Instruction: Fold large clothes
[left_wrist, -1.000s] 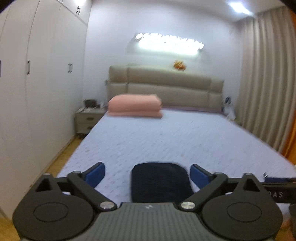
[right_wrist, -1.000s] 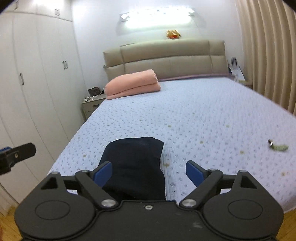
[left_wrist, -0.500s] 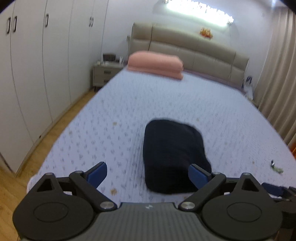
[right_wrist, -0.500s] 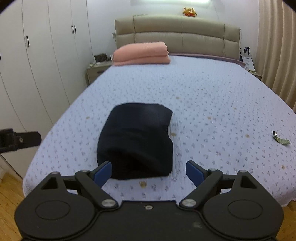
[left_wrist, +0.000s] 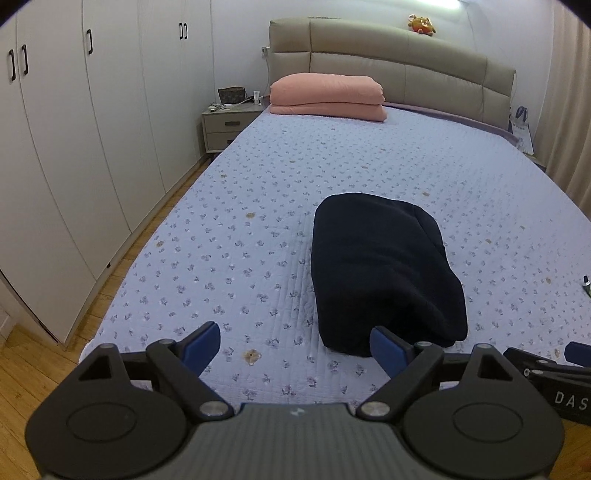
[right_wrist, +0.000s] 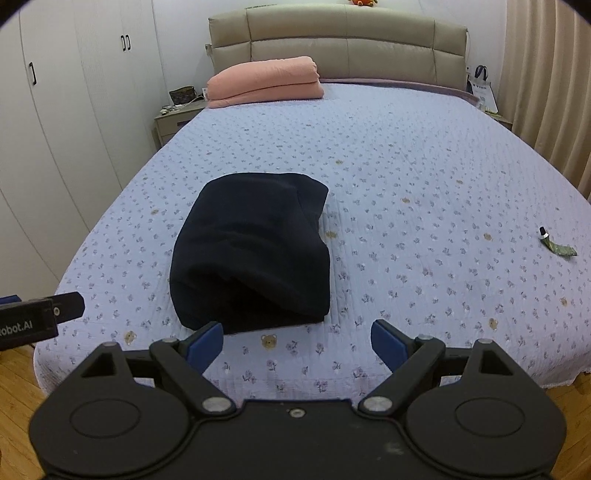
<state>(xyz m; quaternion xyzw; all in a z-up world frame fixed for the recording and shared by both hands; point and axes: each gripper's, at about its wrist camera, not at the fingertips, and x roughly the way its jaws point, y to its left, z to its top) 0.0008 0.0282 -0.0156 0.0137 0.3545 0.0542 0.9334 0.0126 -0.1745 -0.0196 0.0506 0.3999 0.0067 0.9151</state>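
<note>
The dark navy fleece garment (right_wrist: 255, 251) sat folded into a bundle on the lilac floral quilted bed (right_wrist: 424, 177), so folding looked finished. Left gripper (left_wrist: 295, 349) and right gripper (right_wrist: 297, 341) hung off it, jaws wide, empty.

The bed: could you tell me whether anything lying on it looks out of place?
A small crumpled green tube lies alone near the bed's right edge, apart from the folded dark garment and the pink blanket.

White wardrobes (left_wrist: 92, 147), beige headboard (left_wrist: 391, 62)
</note>
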